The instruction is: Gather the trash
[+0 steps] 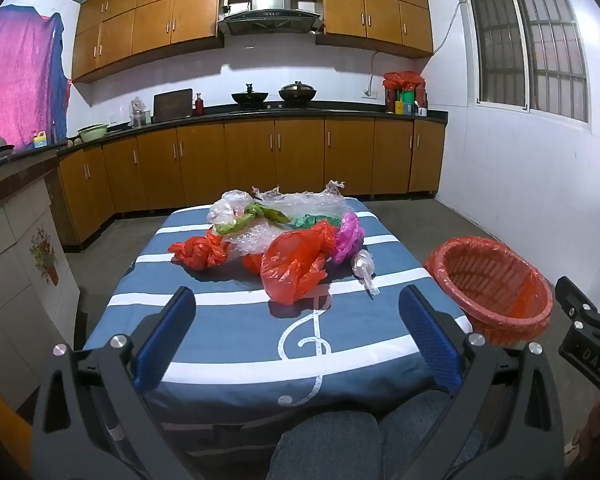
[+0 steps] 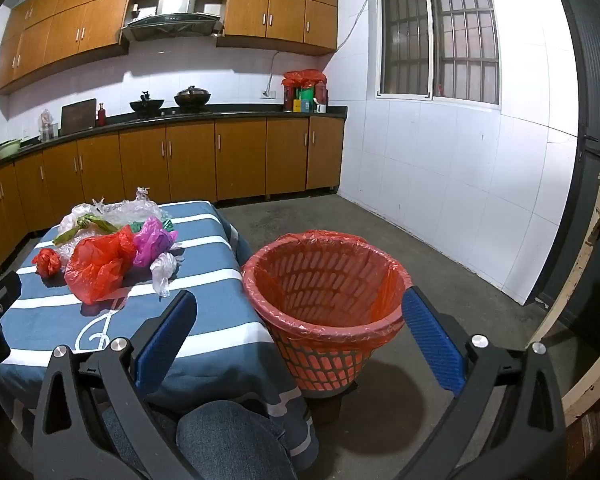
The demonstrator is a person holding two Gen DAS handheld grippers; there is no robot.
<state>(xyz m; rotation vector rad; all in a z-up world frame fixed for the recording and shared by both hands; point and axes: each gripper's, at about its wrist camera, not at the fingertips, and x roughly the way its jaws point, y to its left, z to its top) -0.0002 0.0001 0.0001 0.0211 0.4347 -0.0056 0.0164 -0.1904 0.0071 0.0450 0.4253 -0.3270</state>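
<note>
A heap of plastic trash lies on the far half of the blue striped table (image 1: 228, 320): a large red bag (image 1: 296, 260), a knotted red bag (image 1: 198, 252), a magenta bag (image 1: 350, 236), a green strip (image 1: 256, 216), bubble wrap (image 1: 308, 204) and a small clear bag (image 1: 364, 266). The red bag (image 2: 98, 264) and magenta bag (image 2: 154, 240) also show in the right wrist view. An orange basket (image 2: 324, 300) lined with a red bag stands right of the table; it also shows in the left wrist view (image 1: 496, 284). My left gripper (image 1: 296, 336) is open and empty above the table's near half. My right gripper (image 2: 300, 340) is open and empty, near the basket's front.
Wooden kitchen cabinets and a dark counter (image 1: 260, 114) with woks run along the back wall. A white tiled wall with a barred window (image 2: 440, 36) is on the right. A pale wooden frame (image 2: 596, 280) stands at far right. My knees (image 1: 340, 440) are below the table's near edge.
</note>
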